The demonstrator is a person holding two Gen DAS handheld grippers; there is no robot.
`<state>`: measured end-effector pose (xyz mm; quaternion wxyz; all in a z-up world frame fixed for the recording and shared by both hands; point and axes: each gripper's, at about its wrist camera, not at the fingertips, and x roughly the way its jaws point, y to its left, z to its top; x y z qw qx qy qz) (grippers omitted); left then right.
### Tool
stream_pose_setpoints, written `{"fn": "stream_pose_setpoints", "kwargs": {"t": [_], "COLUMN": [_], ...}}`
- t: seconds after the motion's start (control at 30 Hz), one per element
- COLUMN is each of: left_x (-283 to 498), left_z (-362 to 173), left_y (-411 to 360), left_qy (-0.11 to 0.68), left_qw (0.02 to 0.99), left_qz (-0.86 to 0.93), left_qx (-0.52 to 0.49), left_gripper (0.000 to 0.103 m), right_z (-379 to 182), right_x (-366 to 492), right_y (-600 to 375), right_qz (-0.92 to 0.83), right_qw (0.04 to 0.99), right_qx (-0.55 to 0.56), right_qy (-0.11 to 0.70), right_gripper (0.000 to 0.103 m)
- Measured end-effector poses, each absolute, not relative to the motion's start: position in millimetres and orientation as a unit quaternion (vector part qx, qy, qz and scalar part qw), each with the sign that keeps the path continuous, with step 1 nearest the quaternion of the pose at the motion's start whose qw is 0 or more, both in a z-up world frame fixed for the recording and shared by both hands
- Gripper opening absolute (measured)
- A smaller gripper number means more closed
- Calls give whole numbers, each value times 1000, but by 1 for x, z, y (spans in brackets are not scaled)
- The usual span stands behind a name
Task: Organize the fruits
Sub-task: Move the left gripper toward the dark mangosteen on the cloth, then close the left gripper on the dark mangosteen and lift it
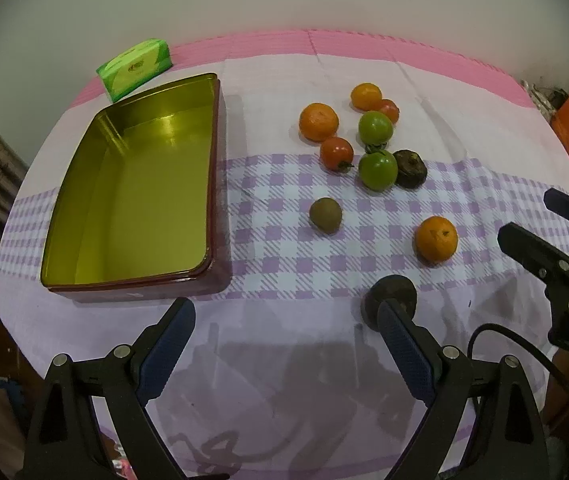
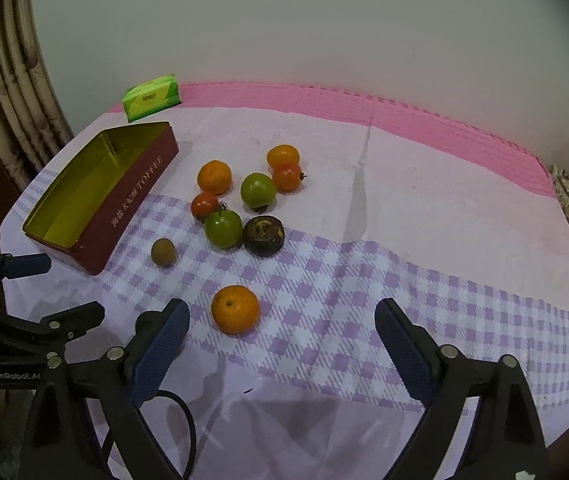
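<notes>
Fruits point(image 1: 372, 140) all lie on the cloth, tin point(image 1: 84, 216) empty; left gripper point(image 1: 284, 320) and right gripper point(image 2: 282, 320) gape, holding nothing.

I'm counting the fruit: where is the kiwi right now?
The kiwi lies alone on the checked cloth, between the open tin and the cluster of tomatoes, nearest a green tomato.

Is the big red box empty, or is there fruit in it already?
Empty. The red tin shows only its bare gold inside, and the fruits, like the nearest orange, lie outside it on the tablecloth.
</notes>
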<state>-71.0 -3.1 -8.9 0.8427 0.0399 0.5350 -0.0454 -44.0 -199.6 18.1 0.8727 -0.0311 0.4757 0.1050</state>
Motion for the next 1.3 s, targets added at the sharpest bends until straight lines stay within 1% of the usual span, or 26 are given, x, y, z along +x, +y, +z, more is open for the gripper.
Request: {"fn": "stream_pose_setpoints", "kwargs": {"t": [0.43,1.13,1.2,1.3], "left_x": [-66,-66,-66,-64], "left_z": [-20,-32,-33,-34], "left_y": [-10,-33,-36,-40], "left_qy": [556,564,564,566], "left_qw": [829,820,819,816], "left_qz": [-46,-77,-83,-96], "left_qx": [44,61,63,62], "left_gripper": [93,93,91,82], "right_z": [10,7,6,5], "right_x": [-40,-35,-34,-33], "right_y": [-209,-234,-239,-245], "right_qz": [97,55,47,37], "right_qw": [865,861,860,859], "right_qx": [-12,11,19,25], "right_qy": [492,505,508,510], "right_gripper": [92,92,92,92]}}
